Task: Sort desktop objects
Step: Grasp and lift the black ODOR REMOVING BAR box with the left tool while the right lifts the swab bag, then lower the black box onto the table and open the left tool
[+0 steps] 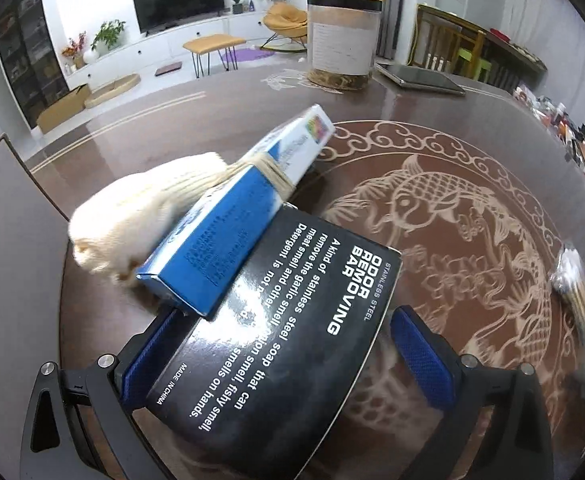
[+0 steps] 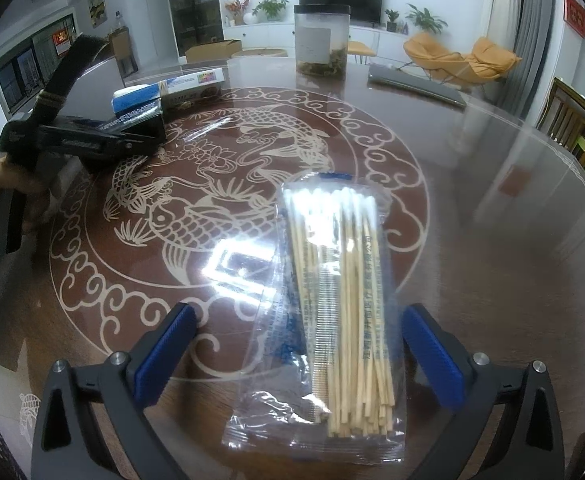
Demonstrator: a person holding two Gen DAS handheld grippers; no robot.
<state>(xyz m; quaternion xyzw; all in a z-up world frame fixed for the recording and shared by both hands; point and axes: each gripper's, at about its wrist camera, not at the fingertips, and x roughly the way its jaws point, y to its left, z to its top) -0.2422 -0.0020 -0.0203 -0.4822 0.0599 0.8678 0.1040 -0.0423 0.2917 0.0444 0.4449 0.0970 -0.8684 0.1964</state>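
Note:
In the left wrist view my left gripper (image 1: 288, 356) is open, with a black "Odor Removing Bar" box (image 1: 276, 320) lying between its blue pads, apart from the right pad. A blue and white box (image 1: 232, 216) wrapped with cream string leans on the black box, with a cream tassel bundle (image 1: 140, 216) beside it. In the right wrist view my right gripper (image 2: 296, 352) is open around a clear bag of cotton swabs (image 2: 332, 300) lying flat on the table. The left gripper (image 2: 124, 136) and the boxes (image 2: 168, 96) show at the far left.
The round brown table (image 2: 472, 240) has a carved fish pattern under glass. A clear jar with a black lid (image 2: 321, 40) and a grey tablet (image 2: 412, 80) stand at the far side. Small mixed items (image 1: 572, 140) lie at the right edge.

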